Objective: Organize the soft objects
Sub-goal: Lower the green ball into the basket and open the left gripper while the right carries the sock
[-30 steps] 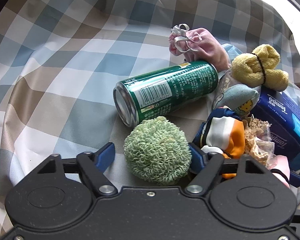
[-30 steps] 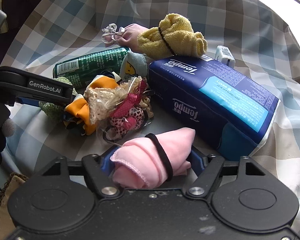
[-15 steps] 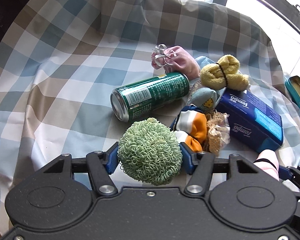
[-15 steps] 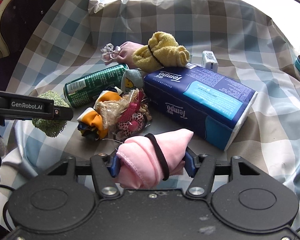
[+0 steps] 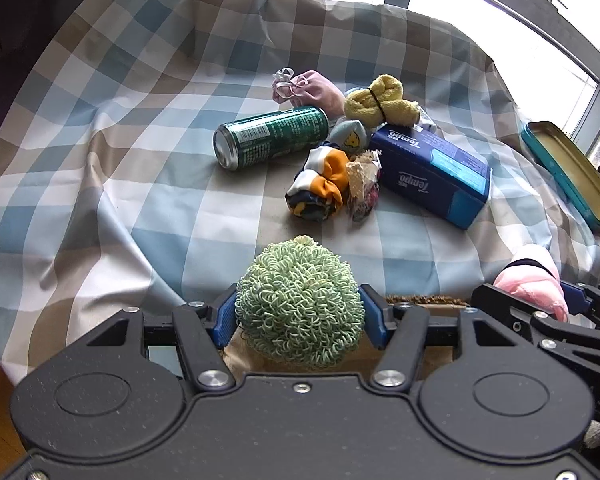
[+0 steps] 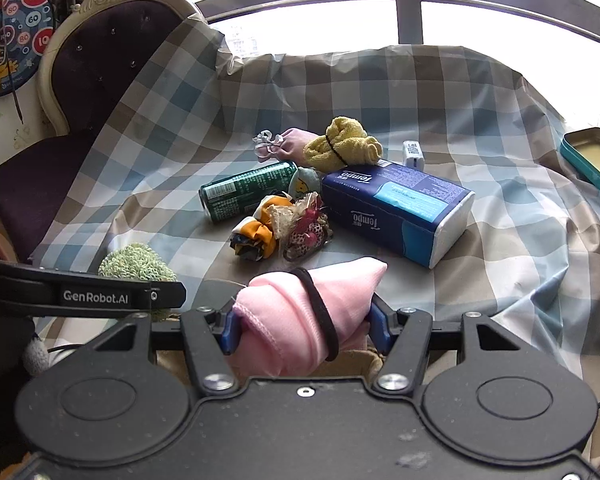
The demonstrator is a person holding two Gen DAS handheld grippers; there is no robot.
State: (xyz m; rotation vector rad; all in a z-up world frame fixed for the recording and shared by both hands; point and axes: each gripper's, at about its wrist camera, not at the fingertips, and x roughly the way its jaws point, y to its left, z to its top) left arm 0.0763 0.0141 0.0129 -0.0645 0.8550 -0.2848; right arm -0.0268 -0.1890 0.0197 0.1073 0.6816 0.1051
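Note:
My left gripper (image 5: 299, 312) is shut on a curly green ball (image 5: 300, 300), held above the near edge of the checked cloth (image 5: 140, 184). My right gripper (image 6: 302, 322) is shut on a rolled pink cloth (image 6: 300, 312) bound by a black band. In the left wrist view that pink roll (image 5: 532, 280) shows at the right, and in the right wrist view the green ball (image 6: 134, 264) shows at the left. On the checked cloth lie a yellow towel bundle (image 5: 382, 100), a pink drawstring pouch (image 5: 316, 88), an orange-and-white scrunchie (image 5: 320, 184) and a lace bundle (image 5: 364, 184).
A green can (image 5: 268, 140) lies on its side beside a blue tissue pack (image 5: 432, 168). A small white box (image 6: 414, 154) sits behind the pack. A teal tin (image 5: 568, 168) lies at the right edge. A dark padded chair (image 6: 80, 92) stands behind at the left.
Both grippers closed on their objects, the green ball and the pink roll, then lifted and pulled back from the pile toward the near edge of the cloth.

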